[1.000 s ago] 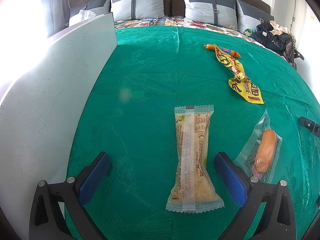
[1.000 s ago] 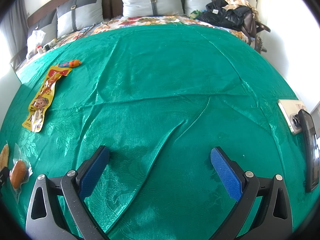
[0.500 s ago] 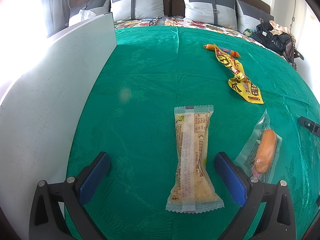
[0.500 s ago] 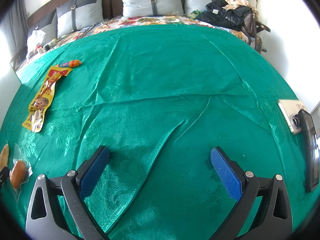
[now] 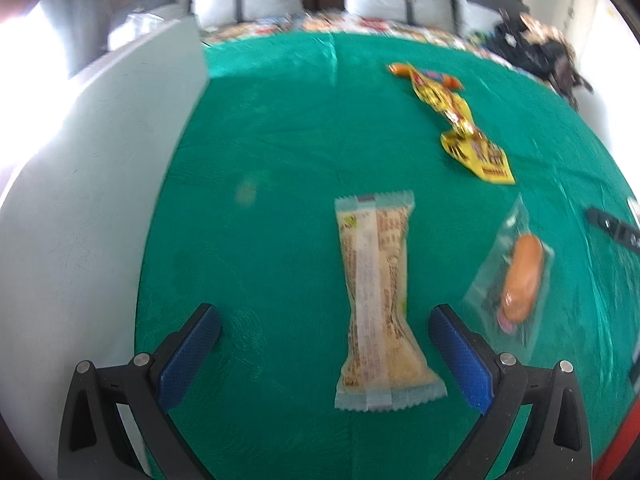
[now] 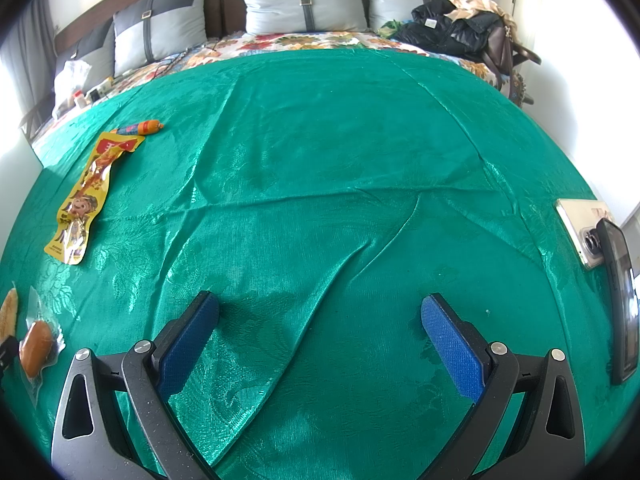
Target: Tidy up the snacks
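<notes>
A long cream-coloured snack packet [image 5: 378, 300] lies lengthwise on the green cloth, its near end between my left gripper's open blue pads [image 5: 324, 320], closer to the right pad. A clear pouch with an orange sausage [image 5: 520, 280] lies to its right; it also shows in the right wrist view [image 6: 36, 346]. A yellow snack pouch [image 5: 468, 132] [image 6: 86, 196] and a small orange sausage stick [image 5: 424, 74] [image 6: 142, 127] lie farther back. My right gripper [image 6: 320, 316] is open and empty over bare cloth.
A grey-white board [image 5: 80, 208] stands along the left edge of the cloth. Two phones [image 6: 600, 256] lie at the right edge. Pillows [image 6: 304, 0] and a dark pile of clothes and a bag [image 6: 460, 24] are at the back of the bed.
The left wrist view has blurred and shifted slightly, so the left gripper has begun to move. The snacks and the right gripper have not moved.
</notes>
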Tool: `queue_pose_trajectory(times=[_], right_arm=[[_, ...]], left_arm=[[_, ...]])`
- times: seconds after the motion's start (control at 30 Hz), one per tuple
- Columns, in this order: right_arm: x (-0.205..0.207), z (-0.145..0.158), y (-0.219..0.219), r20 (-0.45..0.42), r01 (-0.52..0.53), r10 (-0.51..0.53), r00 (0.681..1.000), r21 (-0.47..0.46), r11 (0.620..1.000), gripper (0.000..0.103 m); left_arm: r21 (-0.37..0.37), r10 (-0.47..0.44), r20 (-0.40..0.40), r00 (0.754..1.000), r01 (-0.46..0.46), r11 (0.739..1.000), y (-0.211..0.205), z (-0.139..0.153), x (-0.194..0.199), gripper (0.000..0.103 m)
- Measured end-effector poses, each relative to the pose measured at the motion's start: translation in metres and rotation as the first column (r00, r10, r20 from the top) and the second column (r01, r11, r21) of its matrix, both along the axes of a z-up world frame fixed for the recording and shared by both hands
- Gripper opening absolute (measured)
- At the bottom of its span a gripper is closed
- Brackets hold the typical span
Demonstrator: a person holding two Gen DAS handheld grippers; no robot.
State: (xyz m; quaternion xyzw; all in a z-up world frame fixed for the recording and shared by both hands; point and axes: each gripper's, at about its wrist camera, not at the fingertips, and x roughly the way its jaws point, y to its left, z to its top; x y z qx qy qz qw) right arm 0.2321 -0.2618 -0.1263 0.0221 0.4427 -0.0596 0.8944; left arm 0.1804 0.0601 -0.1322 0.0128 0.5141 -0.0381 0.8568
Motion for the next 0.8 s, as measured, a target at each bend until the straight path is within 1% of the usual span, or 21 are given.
queue_pose_trajectory(times=[0.03,0.1,0.17,0.2,0.23,0.27,0.3,0.33,0.37,0.4,0.47,0.5,0.53,0.57,0.6,0.63,0.67,0.7,0.73,0.77,0.8], right_arm=[[0.0,0.0,0.0,0.0,0.0,0.0,1.0,0.0,1.0,0.103],[-0.001,0.0,0.0,0.0,0.0,0.0,1.0,0.0,1.0,0.103],[0.0,0.0,0.0,0.0,0.0,0.0,1.0,0.0,1.0,0.103],[0.0,0.0,0.0,0.0,0.0,0.0,1.0,0.0,1.0,0.103],[-0.001,0.0,0.0,0.0,0.0,0.0,1.0,0.0,1.0,0.103],[0.0,0.0,0.0,0.0,0.0,0.0,1.0,0.0,1.0,0.103],[-0.001,0.0,0.0,0.0,0.0,0.0,1.0,0.0,1.0,0.103],[0.0,0.0,0.0,0.0,0.0,0.0,1.0,-0.001,1.0,0.103],[0.0,0.0,0.0,0.0,0.006,-0.006,1.0,-0.001,1.0,0.103],[0.0,-0.001,0.0,0.0,0.01,-0.01,1.0,0.0,1.0,0.103],[0.001,0.0,-0.001,-0.005,0.027,-0.027,1.0,0.009,1.0,0.103],[0.002,0.003,0.0,-0.048,0.027,-0.025,0.999,0.028,0.999,0.102],[-0.001,0.008,0.002,-0.084,0.017,-0.009,0.996,0.095,0.995,0.1],[-0.007,0.014,0.005,-0.106,0.008,0.016,0.994,0.218,0.976,0.1],[-0.016,0.018,0.012,-0.139,0.01,0.039,0.99,0.341,0.94,0.099],[-0.026,0.02,0.027,-0.192,0.019,0.079,0.978,0.462,0.887,0.099],[-0.032,0.019,0.043,-0.234,0.021,0.129,0.964,0.548,0.836,0.099],[-0.036,0.017,0.063,-0.267,0.016,0.186,0.946,0.61,0.792,0.099],[-0.038,0.014,0.086,-0.296,0.008,0.232,0.927,0.632,0.775,0.099],[-0.038,0.012,0.104,-0.315,0.007,0.243,0.917,0.624,0.781,0.099],[-0.035,0.009,0.119,-0.33,0.011,0.233,0.915,0.597,0.802,0.099]], left_arm=[[-0.007,-0.011,-0.015,1.0,0.011,1.0,0.001,0.001,0.001,0.101],[-0.029,-0.022,-0.023,0.999,0.022,0.999,0.003,0.005,0.002,0.094],[-0.038,-0.029,-0.023,0.999,0.029,0.999,0.001,0.008,0.004,0.085],[-0.044,-0.038,-0.022,0.999,0.037,0.998,-0.001,0.009,0.006,0.083],[-0.046,-0.048,-0.019,0.999,0.047,0.998,-0.004,0.009,0.007,0.078],[-0.032,-0.066,-0.009,0.998,0.065,0.997,-0.01,0.01,0.008,0.067],[0.003,-0.082,0.005,0.997,0.082,0.997,-0.016,0.01,0.007,0.057],[0.006,-0.105,0.023,0.994,0.105,0.994,-0.019,0.012,0.005,0.03],[0.0,-0.123,0.026,0.992,0.123,0.992,-0.023,0.015,0.005,0.021],[0.006,-0.125,0.022,0.992,0.125,0.992,-0.024,0.016,0.003,0.021],[-0.021,-0.105,0.036,0.994,0.106,0.994,-0.017,0.019,-0.007,0.018],[-0.04,-0.088,0.044,0.995,0.09,0.995,-0.011,0.02,-0.015,0.018],[-0.058,-0.069,0.053,0.996,0.072,0.996,-0.006,0.02,-0.022,0.018],[-0.073,-0.052,0.058,0.997,0.056,0.996,-0.004,0.019,-0.029,0.018],[-0.096,-0.035,0.06,0.998,0.041,0.995,0.001,0.019,-0.037,0.018],[-0.108,-0.026,0.063,0.998,0.033,0.994,0.002,0.019,-0.044,0.018],[-0.115,-0.019,0.066,0.998,0.026,0.993,0.004,0.018,-0.051,0.018],[-0.124,-0.014,0.068,0.998,0.022,0.992,0.004,0.019,-0.059,0.018],[-0.134,-0.01,0.072,0.997,0.02,0.991,0.005,0.02,-0.063,0.018],[-0.143,-0.005,0.078,0.997,0.016,0.99,0.005,0.021,-0.07,0.018],[-0.151,-0.002,0.087,0.996,0.016,0.988,0.006,0.023,-0.077,0.018]])
